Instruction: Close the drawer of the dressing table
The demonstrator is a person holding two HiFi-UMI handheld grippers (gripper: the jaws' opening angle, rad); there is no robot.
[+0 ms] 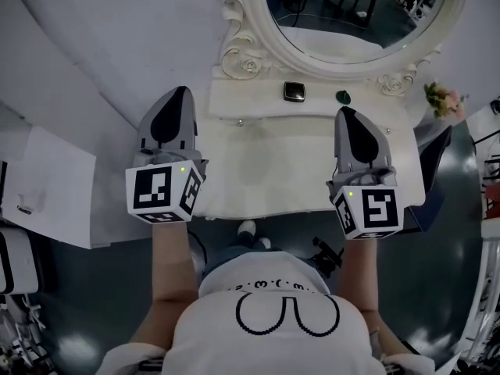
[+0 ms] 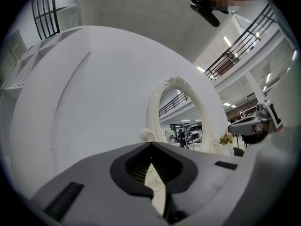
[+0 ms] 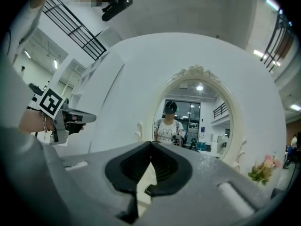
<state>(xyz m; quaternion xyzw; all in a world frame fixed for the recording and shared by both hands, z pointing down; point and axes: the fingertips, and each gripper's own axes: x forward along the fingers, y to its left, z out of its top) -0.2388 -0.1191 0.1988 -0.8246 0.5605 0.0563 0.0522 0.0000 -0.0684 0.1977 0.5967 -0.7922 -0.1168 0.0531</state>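
Note:
The white dressing table (image 1: 258,170) stands in front of me under its oval mirror (image 1: 351,22). From above I see only its top and the low back ledge (image 1: 234,100) with small knobs; no drawer front shows. My left gripper (image 1: 181,92) is held over the table's left edge, jaws shut and empty. My right gripper (image 1: 344,112) hovers over the right side, also shut on nothing. In the left gripper view the closed jaws (image 2: 151,144) face the mirror (image 2: 181,121). The right gripper (image 3: 151,144) faces the mirror (image 3: 197,117) too, and the person's reflection shows in it.
A small black item (image 1: 294,91) and a green one (image 1: 344,96) lie on the ledge. Pink flowers (image 1: 444,98) stand at the table's right end, beside a dark chair (image 1: 437,155). A white cabinet (image 1: 47,186) sits at the left, and a curved white wall rises behind.

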